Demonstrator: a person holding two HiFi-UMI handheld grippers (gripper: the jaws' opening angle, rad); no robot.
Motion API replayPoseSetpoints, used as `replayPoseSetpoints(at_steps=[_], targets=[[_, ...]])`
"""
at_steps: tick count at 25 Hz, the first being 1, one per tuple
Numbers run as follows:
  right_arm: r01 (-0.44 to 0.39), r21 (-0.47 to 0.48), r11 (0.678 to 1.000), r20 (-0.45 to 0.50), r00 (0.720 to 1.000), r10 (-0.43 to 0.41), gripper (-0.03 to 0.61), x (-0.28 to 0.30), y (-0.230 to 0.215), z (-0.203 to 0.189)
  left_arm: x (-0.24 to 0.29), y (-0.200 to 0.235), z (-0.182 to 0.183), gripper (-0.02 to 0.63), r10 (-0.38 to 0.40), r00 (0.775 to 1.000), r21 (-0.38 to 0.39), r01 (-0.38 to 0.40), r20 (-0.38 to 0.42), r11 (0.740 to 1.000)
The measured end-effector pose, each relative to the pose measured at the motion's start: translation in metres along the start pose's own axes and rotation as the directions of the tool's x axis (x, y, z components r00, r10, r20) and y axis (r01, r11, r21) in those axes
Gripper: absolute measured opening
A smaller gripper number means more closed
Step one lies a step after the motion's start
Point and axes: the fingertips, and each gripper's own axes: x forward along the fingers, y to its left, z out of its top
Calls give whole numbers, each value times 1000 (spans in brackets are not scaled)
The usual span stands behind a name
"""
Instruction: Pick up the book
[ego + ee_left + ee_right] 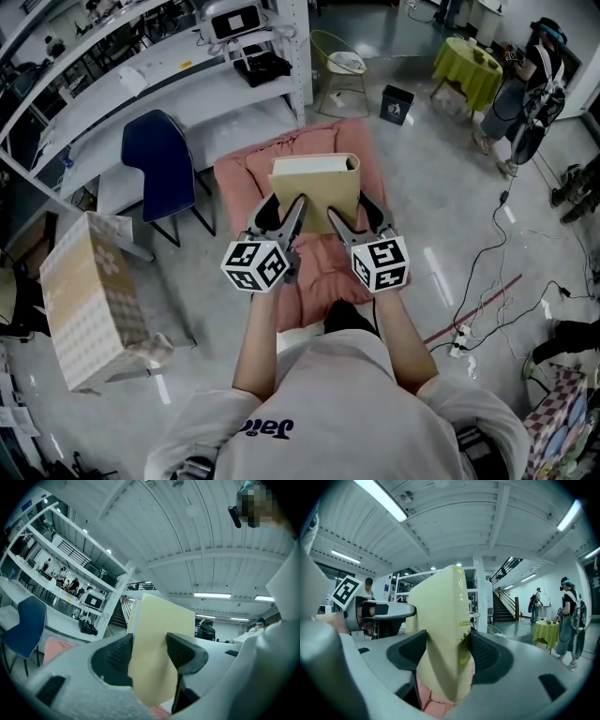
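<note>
Seen from above, a person's two forearms reach forward, each hand holding tongs that carry a cube with square markers. The left tongs (286, 214) and the right tongs (353, 223) both pinch the near edge of a thick cream book (314, 183), one toward each near corner. Each gripper view shows its two dark pads pressed against opposite covers, with the book filling the gap. The jaws stand fairly wide only because the book is thick. Gripping at two spread points probably keeps the heavy book from twisting or sagging, as it might with a single grip.

The book sits over a pink cushion (242, 173) and seems to be just clear of it, though no view settles whether the far edge touches. Pink shows under the book in the right gripper view.

Beyond lie a grey floor (441, 216), a blue chair (155, 155) to the left, and a white shelf (211, 98) behind it
</note>
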Motion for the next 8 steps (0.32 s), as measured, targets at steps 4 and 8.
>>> replayPoseSetpoints(at_steps=[4, 8], targets=[[0, 0, 1000, -5, 1000, 0, 295, -3, 0, -2, -2, -2, -2, 232, 0, 1000, -4, 0, -1, 1000], [1, 1, 1000, -13, 1000, -1, 295, -2, 1, -3, -2, -1, -3, 232, 2, 1000, -7, -2, -5, 1000]])
